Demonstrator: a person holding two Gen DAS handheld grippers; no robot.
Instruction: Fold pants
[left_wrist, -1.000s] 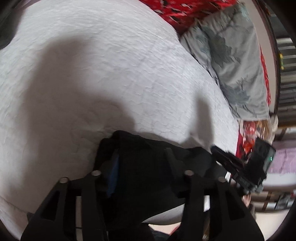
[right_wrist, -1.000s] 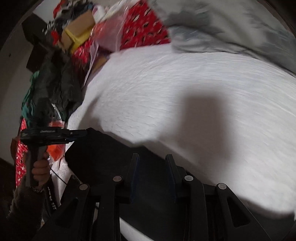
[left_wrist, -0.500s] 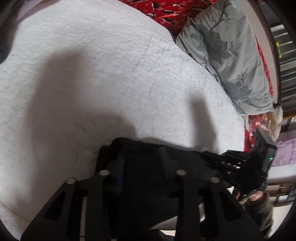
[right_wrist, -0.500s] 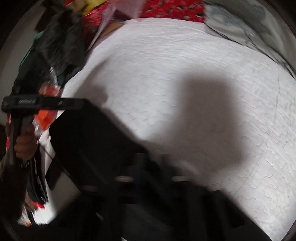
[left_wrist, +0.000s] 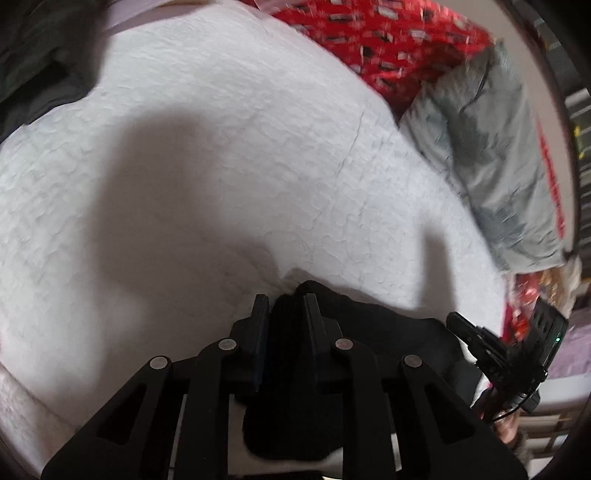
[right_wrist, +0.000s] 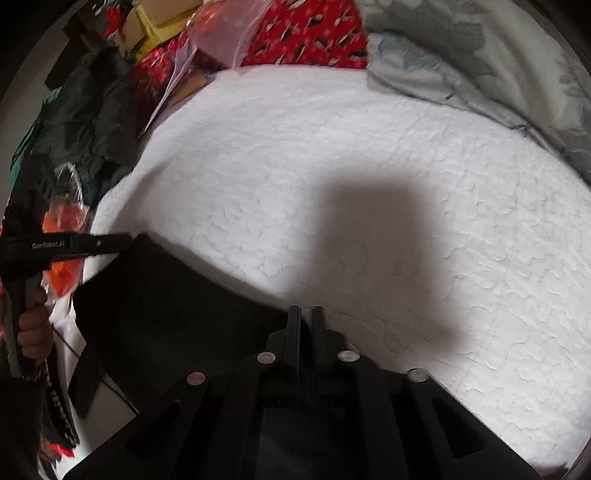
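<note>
honestly, the weak point is how little cloth each tongs has. the black pants lie at the near edge of the bed, on its white quilt, stretched between the two tongs, with part of them hanging off the bed's edge. if the hands lift or pull apart unevenly, the fabric could slide out of one nip and the fold would collapse into a heap. the dark cloth on dark pads also makes it hard to judge whether both layers are caught; catching only one layer would leave a crooked fold.

the left tongs are closing, the gap already narrow, with a bunched ridge of the pants pinched between the pads. the right tongs stand nearly together, opening by a hair; their pads sit at the far edge of the pants, and a thin layer of black cloth looks to be clamped between them, though the darkness makes that a judgement. a grey pillow lies well apart at the head of the bed.
</note>
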